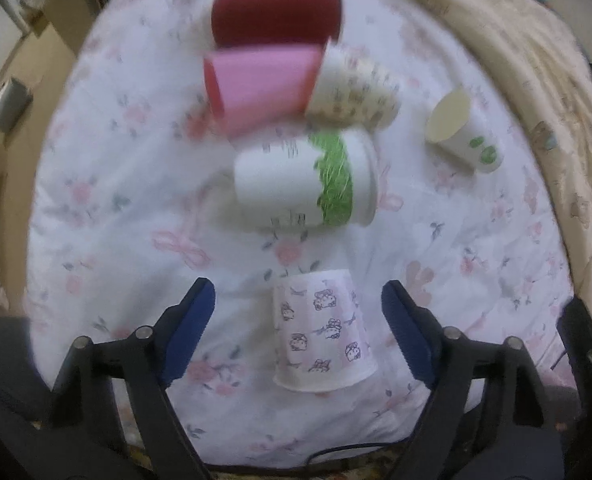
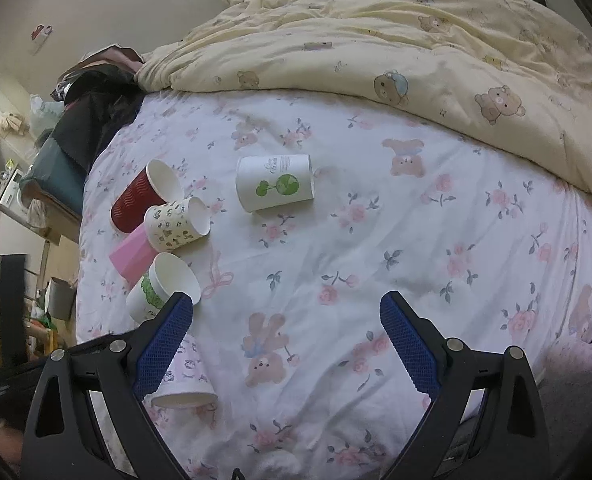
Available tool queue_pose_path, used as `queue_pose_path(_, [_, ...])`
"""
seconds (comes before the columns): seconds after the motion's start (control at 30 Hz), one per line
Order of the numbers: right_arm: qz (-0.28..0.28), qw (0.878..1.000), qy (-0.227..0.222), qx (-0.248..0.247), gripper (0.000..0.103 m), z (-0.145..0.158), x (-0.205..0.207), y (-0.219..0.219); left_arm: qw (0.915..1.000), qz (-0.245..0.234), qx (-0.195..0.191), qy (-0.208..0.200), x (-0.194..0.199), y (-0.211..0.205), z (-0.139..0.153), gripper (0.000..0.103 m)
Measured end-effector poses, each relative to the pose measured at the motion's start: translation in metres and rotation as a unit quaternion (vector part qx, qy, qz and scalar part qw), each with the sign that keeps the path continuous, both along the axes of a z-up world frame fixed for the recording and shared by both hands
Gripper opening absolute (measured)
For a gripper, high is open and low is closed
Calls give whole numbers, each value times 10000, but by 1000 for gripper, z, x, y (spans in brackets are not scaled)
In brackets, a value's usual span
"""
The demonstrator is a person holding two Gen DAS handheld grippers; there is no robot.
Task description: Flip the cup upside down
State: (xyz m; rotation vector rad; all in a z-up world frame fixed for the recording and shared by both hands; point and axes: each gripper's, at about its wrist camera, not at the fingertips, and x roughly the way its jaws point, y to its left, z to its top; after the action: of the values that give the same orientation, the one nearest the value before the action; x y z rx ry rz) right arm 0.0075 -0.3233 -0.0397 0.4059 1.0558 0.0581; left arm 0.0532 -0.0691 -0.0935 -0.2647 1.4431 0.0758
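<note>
A white paper cup with pink cartoon prints (image 1: 321, 330) stands upside down on the floral bedsheet (image 1: 96, 200), rim on the sheet. My left gripper (image 1: 297, 300) is open, its blue pads on either side of the cup and apart from it. The same cup (image 2: 186, 376) shows in the right wrist view, partly behind the left pad. My right gripper (image 2: 286, 314) is open and empty above the sheet (image 2: 375, 240). A white cup with a green band (image 1: 303, 178) lies on its side ahead of the left gripper.
Several other cups lie on their sides: dark red (image 1: 276, 14), pink (image 1: 260, 88), patterned (image 1: 355, 88), and green-dot (image 1: 461, 136). A cream bear-print duvet (image 2: 415, 40) is heaped along the far side. The bed edge and furniture are to the left (image 2: 36, 216).
</note>
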Motion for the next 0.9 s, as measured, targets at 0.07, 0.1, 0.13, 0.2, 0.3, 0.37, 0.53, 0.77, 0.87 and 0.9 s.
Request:
queue_pose_path(0.07, [0,10000,23,36,97,-1,0,0,9995,-12,-30,314,3,-4,-15,81])
queue_pose_path(0.1, [-2,10000,26,55,97,-1,0,0,9991,-63,15,429,3,-6,-21,81])
queue_pose_path(0.13, [3,10000,28,63,97,-1,1,0,9986,-94,51,510,3,-8,-26,80])
queue_pose_path(0.2, [33,10000,23,55,97,0,1,1,9982,-130,66,583,3,-11,-33,79])
queue_pose_path(0.3, [62,10000,24,67,97,-1,2,3,9978,-158,53,638,4,-12,-41,77])
queue_pose_path(0.37, [80,9999,42,78,97,-2,2,3,9975,-133,-54,699,5,-11,-46,67])
queue_pose_path(0.53, [92,9999,65,70,97,-3,2,3,9961,-183,-346,794,1,-6,-51,60])
queue_pose_path(0.77, [217,9997,92,2,97,-3,2,10,9978,-384,-430,317,-10,13,-14,59])
queue_pose_path(0.87, [301,9995,115,46,97,-4,2,14,9979,-399,-502,40,-13,30,8,59])
queue_pose_path(0.9, [333,9994,119,68,97,-5,2,15,9977,-408,-530,-43,-13,35,15,59])
